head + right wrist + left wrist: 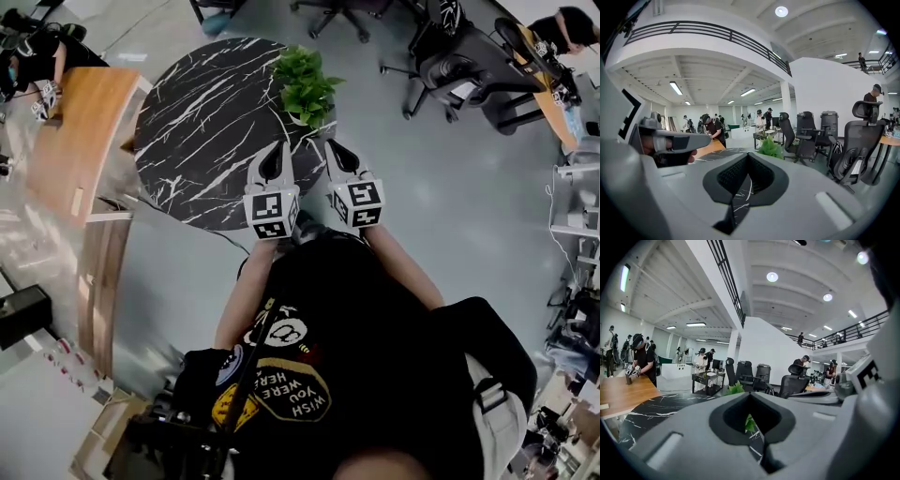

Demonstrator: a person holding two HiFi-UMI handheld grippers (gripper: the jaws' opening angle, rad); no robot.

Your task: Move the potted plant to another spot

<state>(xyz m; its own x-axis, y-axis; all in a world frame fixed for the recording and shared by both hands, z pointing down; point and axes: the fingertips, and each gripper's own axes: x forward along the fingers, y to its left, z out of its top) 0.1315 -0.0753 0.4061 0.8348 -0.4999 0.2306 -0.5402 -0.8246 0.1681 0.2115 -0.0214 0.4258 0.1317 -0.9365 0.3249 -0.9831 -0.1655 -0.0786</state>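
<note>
A round black counter with white marble veining [206, 122] fills the upper middle of the head view. The potted plant, a small bush of bright green leaves in a pale pot [306, 84], stands on it at about the 2 o'clock edge of the top, upright and free of both grippers.

The person holds both grippers side by side in front of the chest, over the counter's rim at about 5 o'clock. Both point toward 12 o'clock, at the plant.

The left gripper, grey with a marker cube [281, 145], has its jaws together. Their tips meet and leave only the diamond-shaped hollow between the pads, with nothing gripped. In the left gripper view a green leaf shows through that hollow, and more leaves rise just above the jaws, beyond them on the counter.

The right gripper, grey with a marker cube [330, 142], has its jaws together too and holds nothing. Its own view shows only the veined counter through the hollow, with the plant at about 1 o'clock beyond the tips.

A light wooden table [80, 131] adjoins the counter at 9 o'clock. Black office chairs [450, 66] stand on the grey floor at about 2 o'clock.
</note>
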